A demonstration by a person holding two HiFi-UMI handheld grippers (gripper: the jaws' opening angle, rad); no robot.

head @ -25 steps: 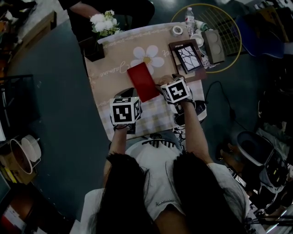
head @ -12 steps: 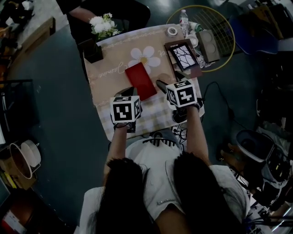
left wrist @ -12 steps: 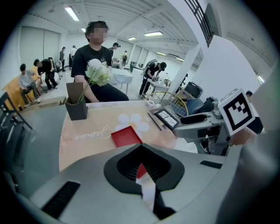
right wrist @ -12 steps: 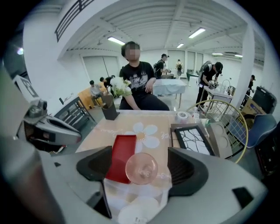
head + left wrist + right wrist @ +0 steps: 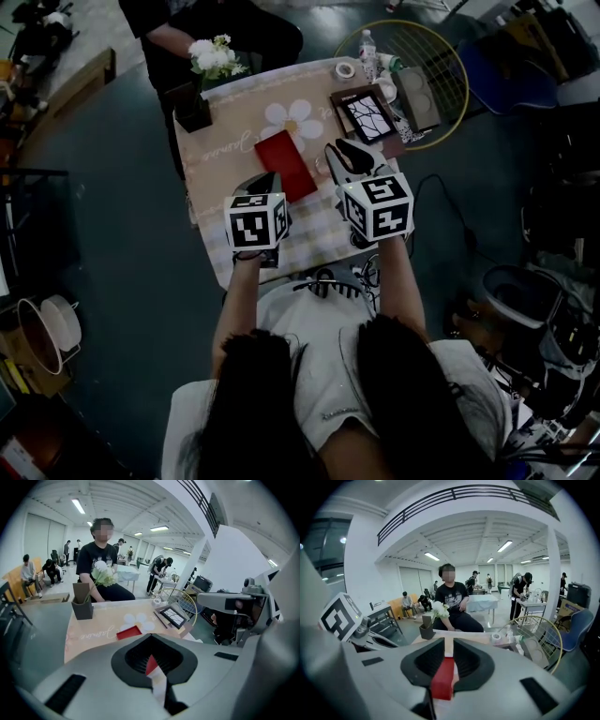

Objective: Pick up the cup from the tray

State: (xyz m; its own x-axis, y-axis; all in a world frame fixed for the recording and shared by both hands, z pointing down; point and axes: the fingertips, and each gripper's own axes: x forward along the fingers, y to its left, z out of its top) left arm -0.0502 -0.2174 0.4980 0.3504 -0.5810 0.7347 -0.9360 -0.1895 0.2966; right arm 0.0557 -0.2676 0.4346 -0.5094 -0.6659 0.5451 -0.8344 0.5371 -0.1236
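Note:
I cannot pick out the cup for certain. A small pale thing sits between the picture frame and a wooden tray with two round holes. My right gripper hovers over the table's right half, short of the frame. Its jaws are closing to a narrow slit and grip nothing. A flat red rectangle lies on the cloth and shows through that slit. My left gripper is shut and empty, low over the checked cloth just near of the red rectangle.
A dark vase of white flowers stands at the far left corner, with a seated person behind it. A tape roll and a bottle are at the far right. A round gold wire rack stands beside the table. Cables lie on the floor at right.
My right gripper has risen toward the head camera and drifted slightly right, its fingers now over the cloth near the frame. The left gripper has stayed put.

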